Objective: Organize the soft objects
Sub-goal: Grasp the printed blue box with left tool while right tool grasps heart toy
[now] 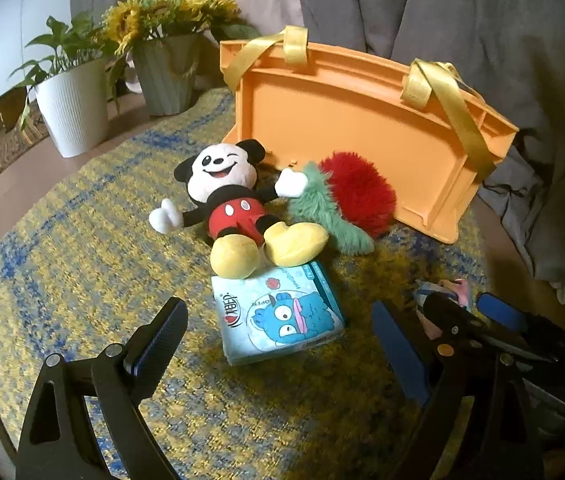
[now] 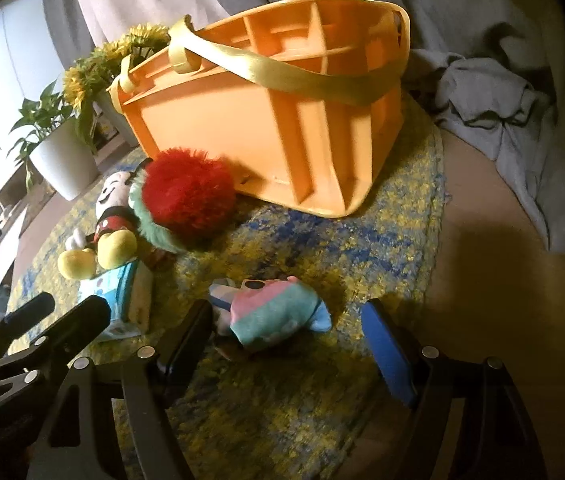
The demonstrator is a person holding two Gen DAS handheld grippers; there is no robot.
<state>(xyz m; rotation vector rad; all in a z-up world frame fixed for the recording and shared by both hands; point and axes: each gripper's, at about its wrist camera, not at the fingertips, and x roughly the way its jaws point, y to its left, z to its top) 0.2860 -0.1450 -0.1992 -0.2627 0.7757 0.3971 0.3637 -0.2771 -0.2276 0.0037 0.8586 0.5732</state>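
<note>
A Mickey plush lies on the yellow-blue rug, next to a red-and-green fuzzy toy and a blue tissue pack. An orange basket with yellow straps stands behind them. My left gripper is open, with the tissue pack between its fingers. My right gripper is open around a small pastel plush, not touching it. The basket, fuzzy toy, Mickey and tissue pack also show in the right wrist view.
A white planter and a grey pot of sunflowers stand at the rug's back left. Grey cloth hangs behind and to the right. The right gripper shows at the left wrist view's right edge.
</note>
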